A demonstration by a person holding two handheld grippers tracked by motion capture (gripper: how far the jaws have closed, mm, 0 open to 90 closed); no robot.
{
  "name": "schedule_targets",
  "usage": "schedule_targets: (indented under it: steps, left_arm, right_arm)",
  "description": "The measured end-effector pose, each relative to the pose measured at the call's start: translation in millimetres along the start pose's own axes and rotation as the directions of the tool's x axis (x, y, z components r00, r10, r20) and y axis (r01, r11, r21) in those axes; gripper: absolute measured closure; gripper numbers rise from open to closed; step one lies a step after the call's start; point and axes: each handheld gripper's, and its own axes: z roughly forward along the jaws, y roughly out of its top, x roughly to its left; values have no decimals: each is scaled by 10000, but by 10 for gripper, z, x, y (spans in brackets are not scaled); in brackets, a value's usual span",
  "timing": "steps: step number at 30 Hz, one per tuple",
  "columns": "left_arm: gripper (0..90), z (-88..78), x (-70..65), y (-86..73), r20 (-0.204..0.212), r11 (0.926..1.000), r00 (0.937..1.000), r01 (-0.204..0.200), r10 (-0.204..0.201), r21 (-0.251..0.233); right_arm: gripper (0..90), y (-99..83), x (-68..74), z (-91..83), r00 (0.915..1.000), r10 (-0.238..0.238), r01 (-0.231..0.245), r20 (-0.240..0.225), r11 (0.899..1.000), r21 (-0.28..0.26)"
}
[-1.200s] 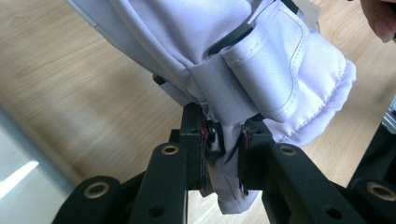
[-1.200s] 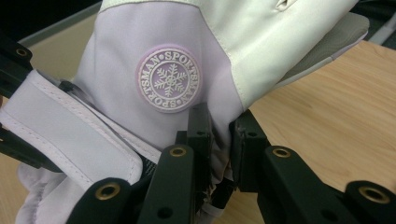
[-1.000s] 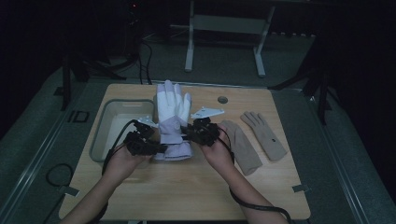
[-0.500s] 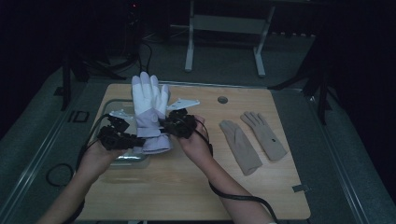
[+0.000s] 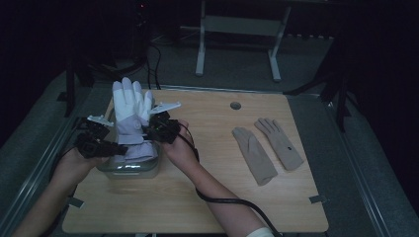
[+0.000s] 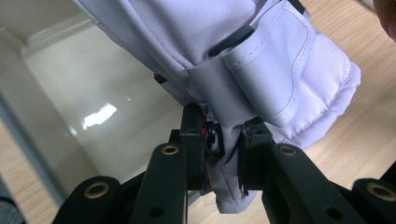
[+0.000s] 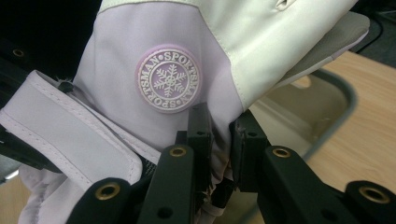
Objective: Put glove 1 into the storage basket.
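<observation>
Left gripper [image 5: 114, 146] and right gripper [image 5: 149, 129]: jaws clamped on fabric at the cuff end of the white ski glove [image 5: 131, 117], one at each side. Glove held upright, fingers up, above the clear plastic bin [image 5: 129, 168] at the table's [image 5: 207, 197] left. Two beige gloves [image 5: 267, 148] lie well apart, right.

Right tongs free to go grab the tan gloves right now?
Probably not. The right tongs are shut on the white ski glove, shared with the left tongs above the clear bin. The bare tabletop toward the tan gloves looks unobstructed once they let go.
</observation>
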Motion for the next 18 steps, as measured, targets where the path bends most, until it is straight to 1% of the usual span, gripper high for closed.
schedule_targets:
  steps: [3, 7, 14, 18]
  left_arm:
    - [762, 42, 87, -30, 16, 9998, 9999, 109, -109, 151]
    - [762, 153, 187, -96, 218, 9989, 9992, 320, -328, 342]
    - [760, 356, 298, -216, 403, 9952, 9971, 614, -647, 765]
    - [759, 429, 332, -230, 539, 9935, 9958, 692, -743, 905]
  right_arm:
    - [798, -5, -2, 120, 9997, 185, -183, -134, 9997, 163]
    - [797, -51, -4, 255, 9998, 209, -205, -75, 9987, 466]
    - [797, -211, -8, 467, 9994, 330, -323, -50, 9937, 1072]
    - [796, -280, -32, 541, 9983, 585, -577, -16, 9887, 1383]
